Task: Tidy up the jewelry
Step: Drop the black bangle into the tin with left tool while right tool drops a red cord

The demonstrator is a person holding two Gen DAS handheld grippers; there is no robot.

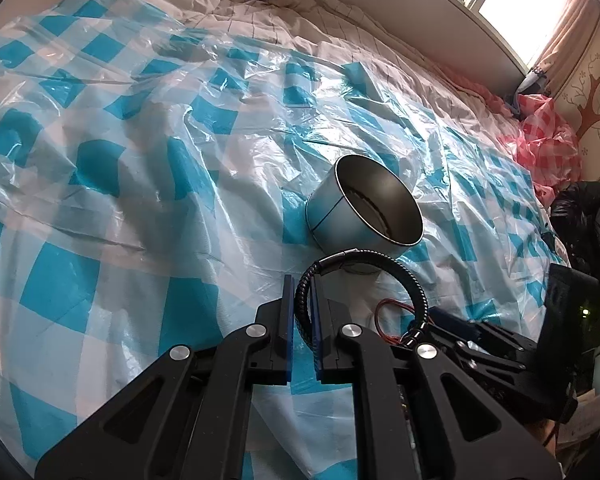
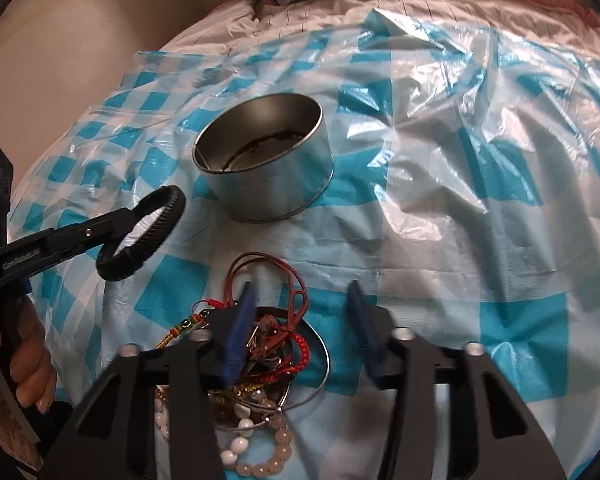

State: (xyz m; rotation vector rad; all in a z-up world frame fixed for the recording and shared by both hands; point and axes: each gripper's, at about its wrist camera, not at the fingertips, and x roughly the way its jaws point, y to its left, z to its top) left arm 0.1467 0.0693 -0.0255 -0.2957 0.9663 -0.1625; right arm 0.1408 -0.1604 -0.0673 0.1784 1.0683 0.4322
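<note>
Left gripper (image 1: 300, 296) pinches one black bracelet (image 1: 364, 256) beside one tin (image 2: 266, 160)

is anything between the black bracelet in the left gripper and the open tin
Nothing visible. The black bracelet hangs in the left gripper above bare checked plastic sheet, and the tin stands open beyond it.

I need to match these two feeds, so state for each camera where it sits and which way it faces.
Left wrist: on the left hand-held gripper, facing down over the bed at the tin; its jaws pinch a black bracelet.
Right wrist: on the right hand-held gripper, facing down at the jewelry pile; jaws apart, a hand at left.
Shared: tin, bracelet, checked plastic sheet.
</note>
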